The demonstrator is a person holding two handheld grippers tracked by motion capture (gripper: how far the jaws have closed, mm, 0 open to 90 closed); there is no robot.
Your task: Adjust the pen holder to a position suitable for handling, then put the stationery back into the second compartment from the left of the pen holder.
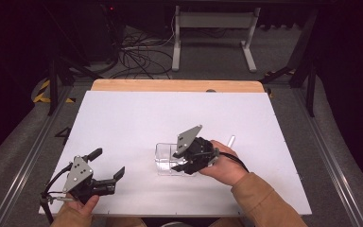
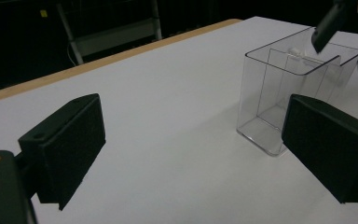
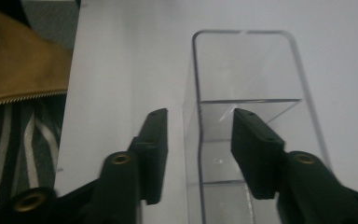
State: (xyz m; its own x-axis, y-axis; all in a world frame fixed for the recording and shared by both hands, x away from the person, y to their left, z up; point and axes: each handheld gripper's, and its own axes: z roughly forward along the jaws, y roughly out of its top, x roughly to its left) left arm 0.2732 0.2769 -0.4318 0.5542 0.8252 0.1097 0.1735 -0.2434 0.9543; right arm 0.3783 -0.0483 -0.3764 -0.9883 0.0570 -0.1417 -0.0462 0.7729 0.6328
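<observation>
The right gripper (image 3: 198, 135) stands with its jaws parted on either side of one long wall of a clear plastic box (image 3: 247, 70): one jaw is outside that wall, the other inside the box, and a gap shows between each jaw and the plastic, so it is open and not clamped, though the glare makes any light contact hard to rule out. This view also shows a clear divider crossing the box, and at the upper left a tan sleeve and striped cloth beyond the table edge. From the high view the right gripper (image 1: 182, 163) sits over the near right part of the clear plastic box (image 1: 163, 153), which rests near the middle of the white table (image 1: 123, 113), with the hand (image 1: 222, 168) behind it and a small white stick-like thing (image 1: 231, 140) lying just beyond. The left gripper (image 1: 108, 164) is well apart at the near left, its jaws spread wide and empty. Its own view shows the two black jaws far apart, the box (image 2: 279, 93) standing upright ahead, and the other gripper's jaw tips dipping at its rim.
</observation>
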